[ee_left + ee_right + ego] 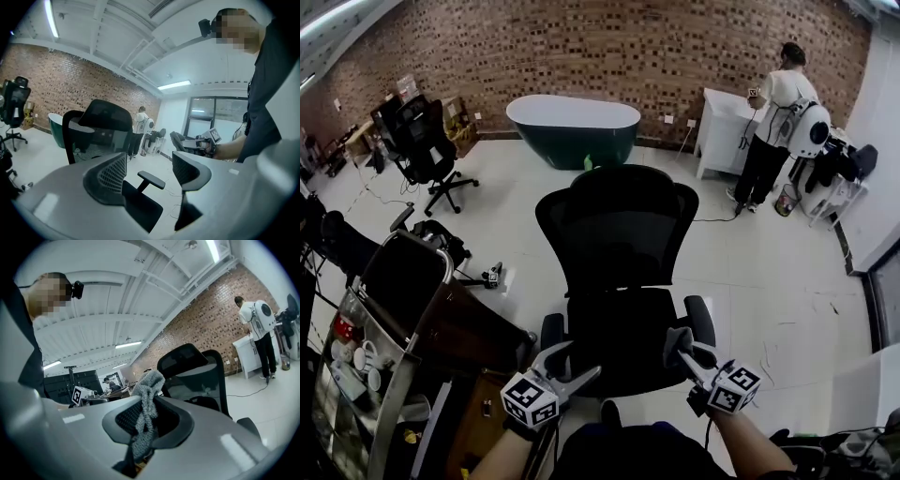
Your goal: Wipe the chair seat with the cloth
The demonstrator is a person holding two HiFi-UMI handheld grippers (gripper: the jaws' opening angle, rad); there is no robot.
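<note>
Right gripper: fingers pinch the cloth, which hangs from them over the seat's right front corner. Left gripper: fingers spread, empty, at the front left. Seat lies below and left of the cloth.

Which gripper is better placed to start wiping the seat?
Right. The right gripper is shut on the cloth and is near the seat; the left gripper is open and empty.
</note>
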